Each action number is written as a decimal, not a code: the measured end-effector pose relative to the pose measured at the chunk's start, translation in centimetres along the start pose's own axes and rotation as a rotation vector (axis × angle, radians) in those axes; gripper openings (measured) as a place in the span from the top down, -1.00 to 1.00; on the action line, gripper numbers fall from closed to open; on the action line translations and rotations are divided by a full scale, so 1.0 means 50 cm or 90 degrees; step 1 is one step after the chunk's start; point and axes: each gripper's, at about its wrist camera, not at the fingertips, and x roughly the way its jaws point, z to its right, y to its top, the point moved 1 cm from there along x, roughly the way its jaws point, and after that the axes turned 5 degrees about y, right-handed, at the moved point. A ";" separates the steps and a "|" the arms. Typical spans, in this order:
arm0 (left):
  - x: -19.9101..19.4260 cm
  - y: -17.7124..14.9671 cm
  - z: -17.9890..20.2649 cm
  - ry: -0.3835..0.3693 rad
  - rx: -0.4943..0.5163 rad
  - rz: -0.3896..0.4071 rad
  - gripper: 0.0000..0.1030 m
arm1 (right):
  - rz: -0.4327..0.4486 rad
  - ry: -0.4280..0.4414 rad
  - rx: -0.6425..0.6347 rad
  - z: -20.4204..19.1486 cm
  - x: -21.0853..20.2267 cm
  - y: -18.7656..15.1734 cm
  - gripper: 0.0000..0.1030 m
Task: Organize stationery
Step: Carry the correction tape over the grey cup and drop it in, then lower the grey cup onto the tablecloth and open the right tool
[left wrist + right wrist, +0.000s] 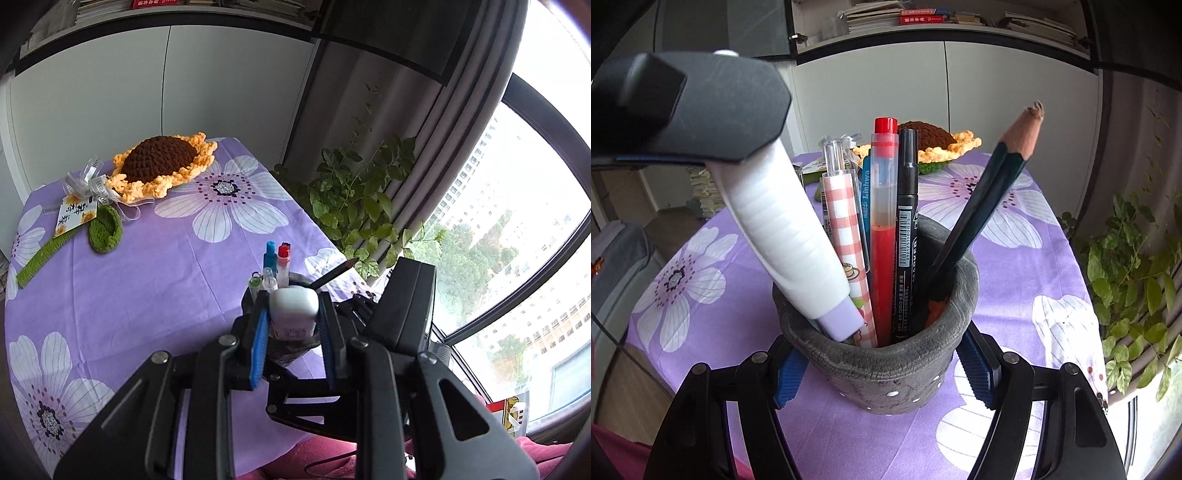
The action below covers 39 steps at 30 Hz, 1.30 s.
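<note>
On the worktop (798,435), right gripper (882,373) fingers clamp the grey pen holder (886,373); left gripper (293,321) fingers pinch a white correction tape (783,236) entering it.

Grey felt pen cup (879,365) upright, holding pens; white correction-tape stick (783,229) (lilac cap down) leaning in.

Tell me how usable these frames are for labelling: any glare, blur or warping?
Left wrist view: the window is blown out white and the cabinet edges bow from the fisheye, but the white tube stays sharp. Right wrist view: even light, no glare; the pencil and red pen are crisp, while the left gripper looms large and slightly soft.
</note>
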 end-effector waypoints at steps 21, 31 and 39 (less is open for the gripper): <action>-0.054 -0.006 -0.031 0.020 -0.026 0.049 0.22 | 0.006 0.000 0.001 0.001 0.001 -0.003 -0.44; -0.088 -0.089 -0.127 0.270 -0.022 0.184 -0.36 | 0.021 -0.005 -0.013 -0.027 0.020 0.007 -0.44; -0.093 -0.127 -0.215 0.288 -0.081 0.170 -0.36 | 0.022 0.013 -0.048 -0.086 0.085 0.072 -0.43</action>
